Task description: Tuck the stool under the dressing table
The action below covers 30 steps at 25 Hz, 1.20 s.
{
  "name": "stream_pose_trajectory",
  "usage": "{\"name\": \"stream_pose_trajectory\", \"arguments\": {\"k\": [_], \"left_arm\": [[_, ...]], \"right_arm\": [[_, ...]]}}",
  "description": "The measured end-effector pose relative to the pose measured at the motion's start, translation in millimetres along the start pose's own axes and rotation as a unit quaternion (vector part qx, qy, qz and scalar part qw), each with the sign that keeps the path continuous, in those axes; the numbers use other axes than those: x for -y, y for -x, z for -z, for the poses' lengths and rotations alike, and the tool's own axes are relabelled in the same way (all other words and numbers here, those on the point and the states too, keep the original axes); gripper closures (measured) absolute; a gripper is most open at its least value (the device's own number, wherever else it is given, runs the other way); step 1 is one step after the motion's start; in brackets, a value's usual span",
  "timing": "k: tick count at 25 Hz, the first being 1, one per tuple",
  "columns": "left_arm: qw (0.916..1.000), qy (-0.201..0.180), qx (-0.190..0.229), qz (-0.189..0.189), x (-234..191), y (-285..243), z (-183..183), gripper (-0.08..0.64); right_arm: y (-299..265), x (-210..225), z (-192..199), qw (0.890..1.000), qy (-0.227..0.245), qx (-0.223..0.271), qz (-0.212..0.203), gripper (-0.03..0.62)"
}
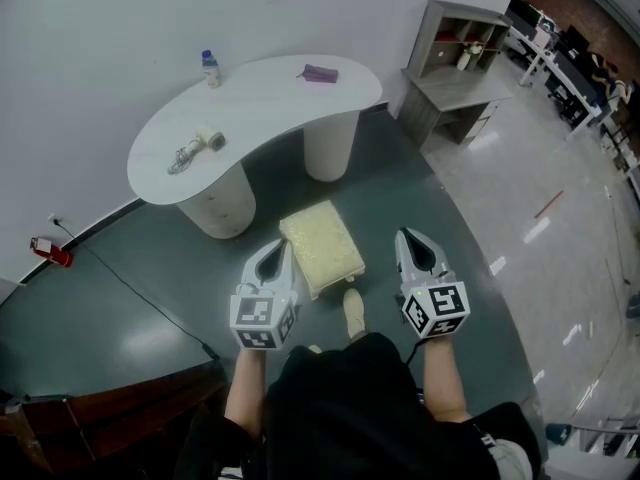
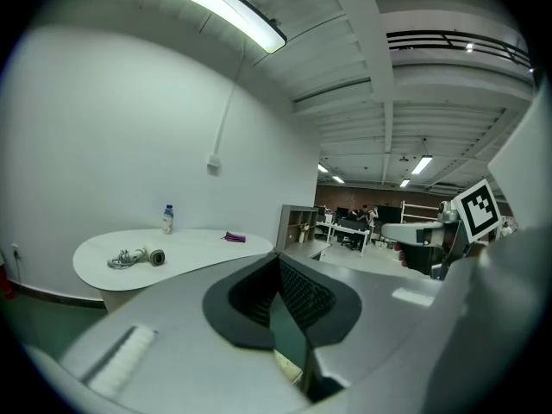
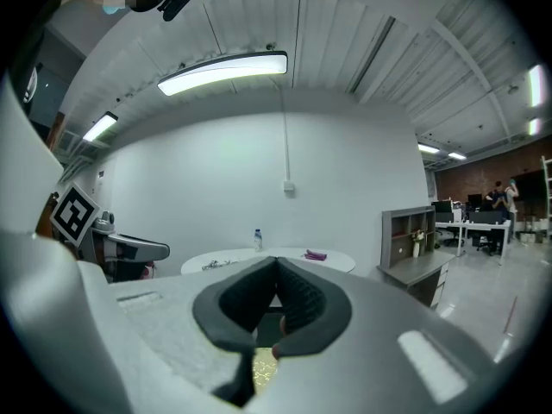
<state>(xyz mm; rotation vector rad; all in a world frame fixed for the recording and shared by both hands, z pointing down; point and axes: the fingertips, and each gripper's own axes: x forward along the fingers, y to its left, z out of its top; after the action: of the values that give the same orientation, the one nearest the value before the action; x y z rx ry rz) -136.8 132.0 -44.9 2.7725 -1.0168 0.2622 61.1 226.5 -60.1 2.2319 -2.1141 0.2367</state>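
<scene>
The stool (image 1: 320, 246) is sitting between the left gripper (image 1: 274, 254) and right gripper (image 1: 409, 240), both pinched closed and empty; it seems not yet tucked under the dressing table (image 1: 270, 98) ahead.

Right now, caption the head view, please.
Left gripper and right gripper, both shut, flank the stool before the dressing table.

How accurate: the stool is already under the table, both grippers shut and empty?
Wrong place: the head view shows the stool on the floor in front of the table, not under it. The left gripper and right gripper are shut and empty.
</scene>
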Motion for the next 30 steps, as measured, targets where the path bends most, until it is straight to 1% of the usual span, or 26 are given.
{"name": "stream_pose_trajectory", "arguments": {"k": [4, 6, 9, 13, 16, 21, 23, 27, 30], "left_arm": [[0.9997, 0.008, -0.005, -0.021, 0.3, -39.1, -1.7, 0.554], [0.9995, 0.014, -0.003, -0.028, 1.4, -58.9, -7.4, 0.552], [0.9983, 0.025, -0.007, -0.052, -1.0, -85.7, -12.0, 0.554], [0.9952, 0.040, -0.020, -0.087, -7.2, -117.0, -7.1, 0.554], [0.9924, 0.048, -0.031, -0.108, -9.2, -136.5, -1.8, 0.554], [0.9885, 0.061, -0.039, -0.132, -9.1, -167.6, 4.3, 0.554], [0.9870, 0.068, -0.047, -0.138, -9.7, -178.2, 10.8, 0.552], [0.9844, 0.073, -0.065, -0.147, -21.2, -192.3, 35.4, 0.552], [0.9812, 0.083, -0.077, -0.156, -34.1, -198.0, 56.0, 0.554]], "right_arm": [[-37.9, 32.6, 1.2, 1.000, -0.004, -0.009, -0.024, 0.591], [-59.8, 46.1, -1.8, 0.999, -0.005, -0.013, -0.043, 0.591], [-92.0, 62.3, -2.7, 0.997, 0.000, -0.022, -0.073, 0.591], [-129.5, 80.7, 3.1, 0.993, -0.002, -0.035, -0.111, 0.591], [-151.5, 96.3, 7.7, 0.990, -0.004, -0.046, -0.133, 0.591], [-184.5, 117.6, 19.1, 0.983, -0.016, -0.064, -0.169, 0.591], [-198.1, 120.7, 30.2, 0.980, -0.020, -0.075, -0.181, 0.591], [-225.3, 115.2, 50.6, 0.974, -0.024, -0.092, -0.204, 0.591], [-241.1, 111.8, 69.2, 0.971, -0.026, -0.108, -0.212, 0.591]]}}
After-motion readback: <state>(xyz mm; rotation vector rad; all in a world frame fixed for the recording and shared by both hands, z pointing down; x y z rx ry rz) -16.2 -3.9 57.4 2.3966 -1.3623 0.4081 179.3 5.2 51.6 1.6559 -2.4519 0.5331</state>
